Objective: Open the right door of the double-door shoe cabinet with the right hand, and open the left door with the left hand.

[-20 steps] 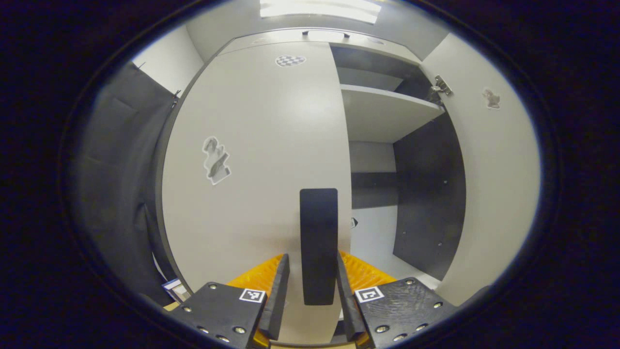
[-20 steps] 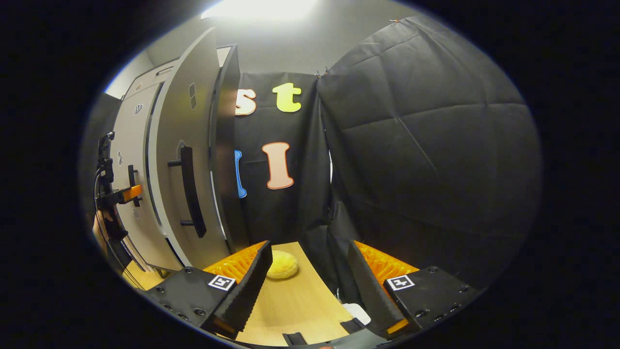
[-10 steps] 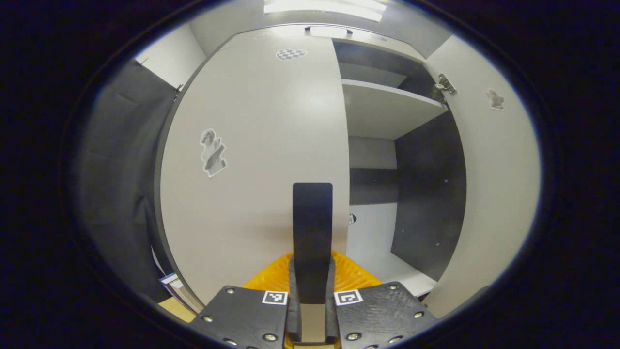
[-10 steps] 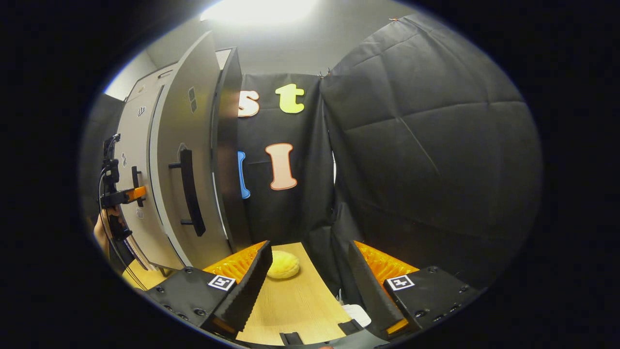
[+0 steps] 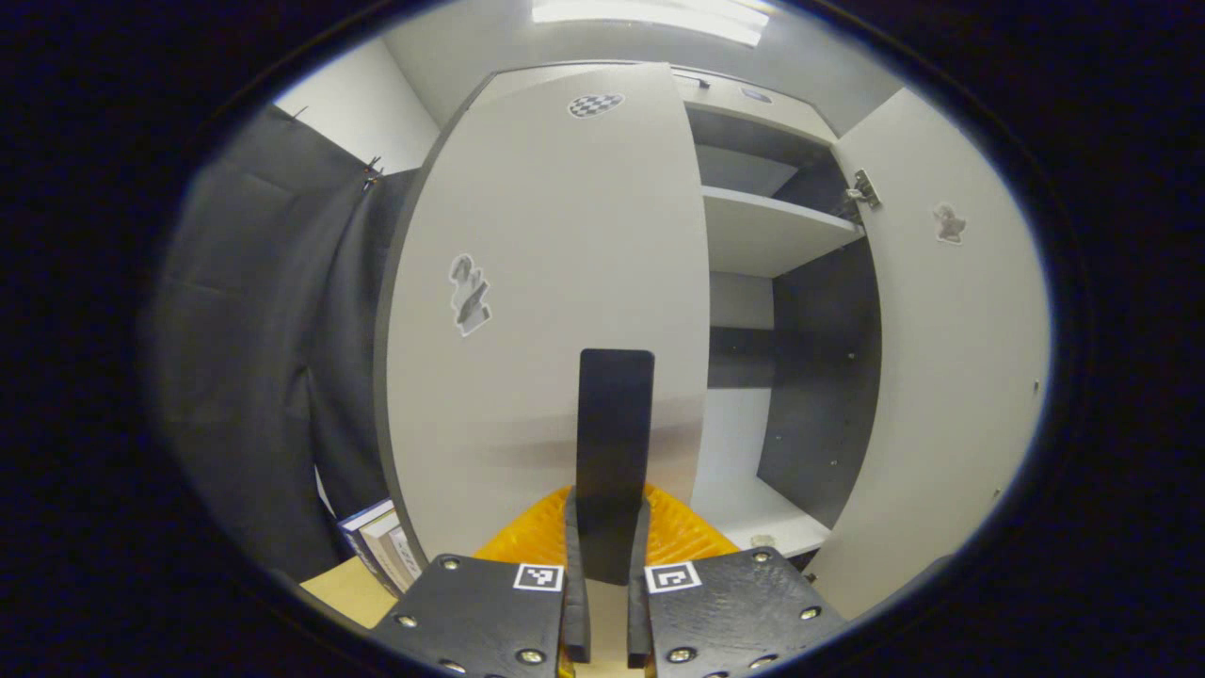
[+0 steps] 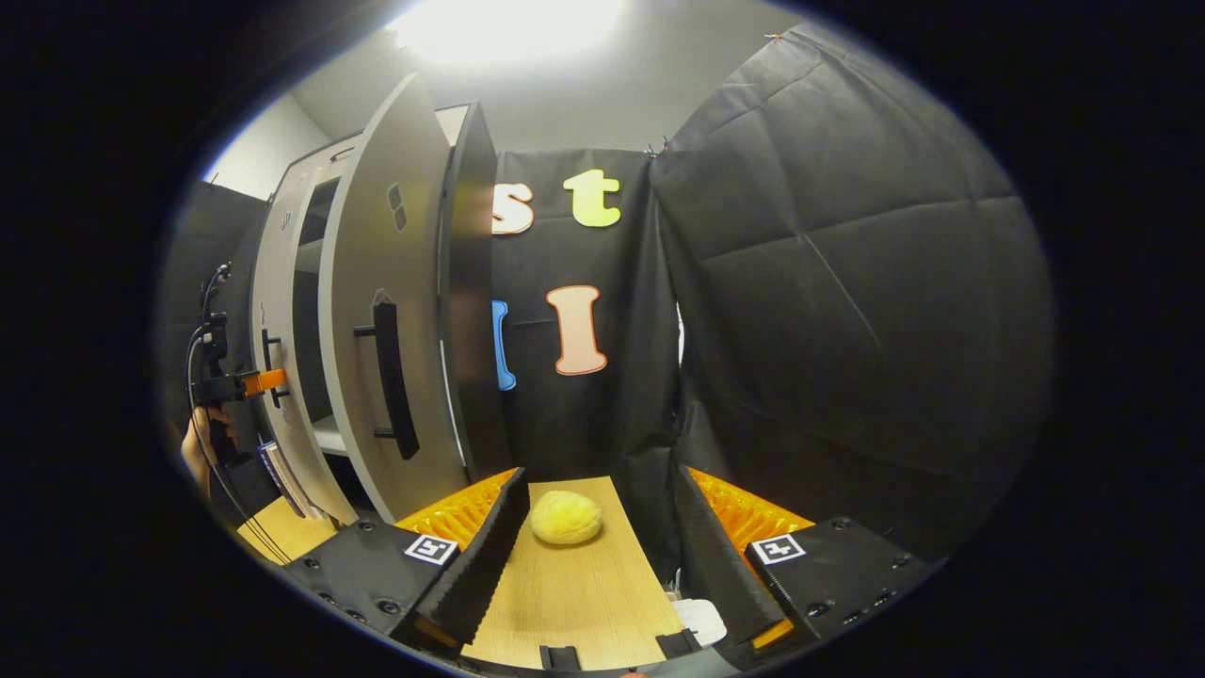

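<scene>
Left claw pinches left door's handle at frame centre, door partly swung; right claw spread, idle over worktop, right door open; next: pull wider.

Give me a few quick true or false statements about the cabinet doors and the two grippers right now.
1. The left gripper is closed on the left door's handle. True.
2. The right door is shut. False: it stands open, showing the shelf.
3. The right gripper grips the right door's handle. False: it is open and apart from it.
4. A yellow round object lies on the wooden surface. True.
</scene>
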